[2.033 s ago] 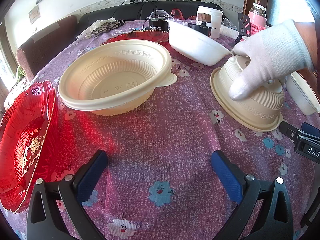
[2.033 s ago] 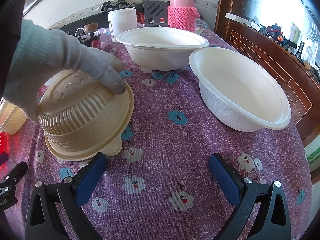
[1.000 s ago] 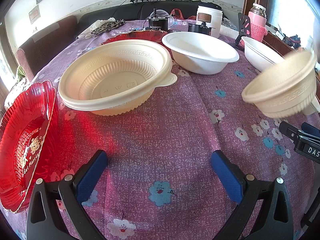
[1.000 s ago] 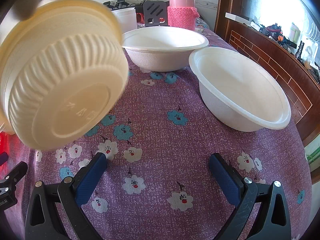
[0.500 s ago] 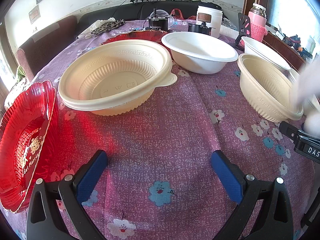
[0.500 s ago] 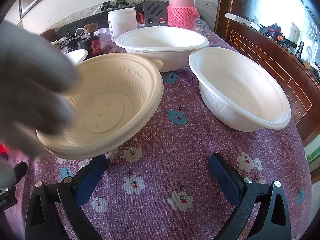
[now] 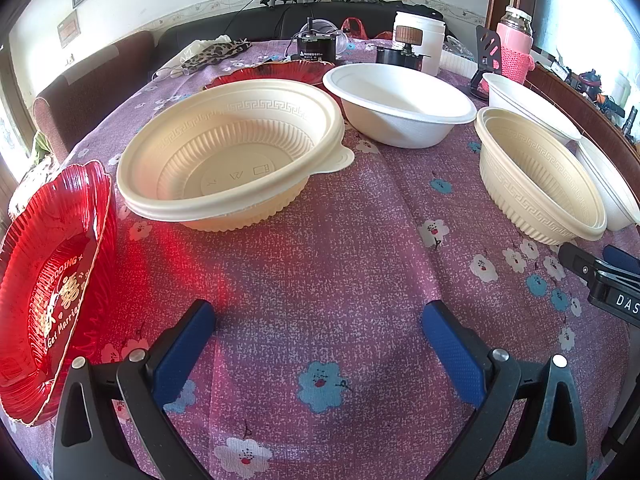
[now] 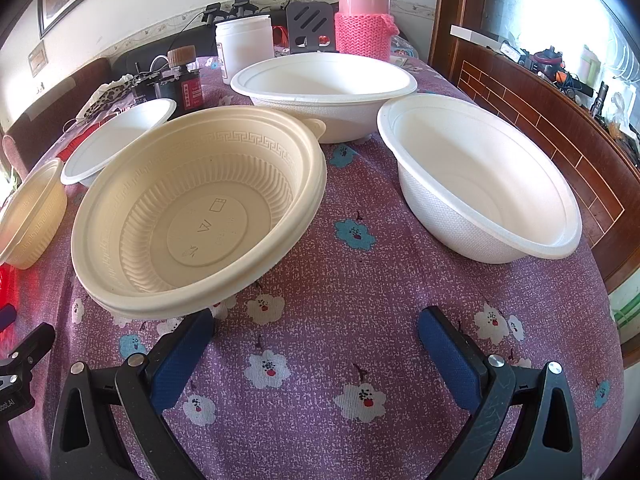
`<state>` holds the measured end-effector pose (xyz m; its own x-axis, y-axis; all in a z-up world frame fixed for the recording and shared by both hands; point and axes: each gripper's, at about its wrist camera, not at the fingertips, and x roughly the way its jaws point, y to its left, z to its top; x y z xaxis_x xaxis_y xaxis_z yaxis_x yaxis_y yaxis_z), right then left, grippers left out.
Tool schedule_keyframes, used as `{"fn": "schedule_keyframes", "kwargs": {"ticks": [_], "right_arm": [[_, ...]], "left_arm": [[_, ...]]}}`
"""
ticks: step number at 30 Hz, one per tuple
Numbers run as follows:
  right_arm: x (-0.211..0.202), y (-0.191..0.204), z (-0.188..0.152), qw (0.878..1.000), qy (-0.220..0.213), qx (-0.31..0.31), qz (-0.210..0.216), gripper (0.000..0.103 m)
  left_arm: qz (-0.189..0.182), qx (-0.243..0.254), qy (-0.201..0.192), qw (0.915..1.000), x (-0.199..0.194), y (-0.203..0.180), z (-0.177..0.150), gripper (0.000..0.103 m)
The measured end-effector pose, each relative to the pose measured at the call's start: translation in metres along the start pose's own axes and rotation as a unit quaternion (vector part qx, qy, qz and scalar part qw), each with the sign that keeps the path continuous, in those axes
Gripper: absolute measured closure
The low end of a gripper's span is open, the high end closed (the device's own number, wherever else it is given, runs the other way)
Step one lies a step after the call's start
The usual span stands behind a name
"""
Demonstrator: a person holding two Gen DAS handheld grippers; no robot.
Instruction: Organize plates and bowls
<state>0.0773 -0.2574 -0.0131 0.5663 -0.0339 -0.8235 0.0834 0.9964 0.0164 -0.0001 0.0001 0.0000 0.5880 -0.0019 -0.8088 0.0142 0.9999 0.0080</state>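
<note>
Right wrist: my hand-held gripper [image 8: 316,344] gapes empty; its left finger could shove the cream bowl [image 8: 200,212] askew

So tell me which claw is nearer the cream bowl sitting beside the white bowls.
Right. The right claw is open just in front of that cream bowl; the left claw is open further off, the bowl up to its right.

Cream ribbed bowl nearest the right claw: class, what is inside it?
The cream ribbed bowl holds nothing: only moulded marks on its bare bottom. What the tablecloth looks like beneath it is covered.
</note>
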Motion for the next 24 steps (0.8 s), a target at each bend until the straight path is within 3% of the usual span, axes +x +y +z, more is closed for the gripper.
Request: {"fn": "schedule_keyframes", "kwargs": {"ticks": [24], "right_arm": [[-0.0016,-0.0003,0.0009,1.000,0.010,-0.002,0.006,0.001]], "left_arm": [[0.018,-0.024,0.024,0.9993,-0.0032,-0.0015,-0.0016,0.000]]}}
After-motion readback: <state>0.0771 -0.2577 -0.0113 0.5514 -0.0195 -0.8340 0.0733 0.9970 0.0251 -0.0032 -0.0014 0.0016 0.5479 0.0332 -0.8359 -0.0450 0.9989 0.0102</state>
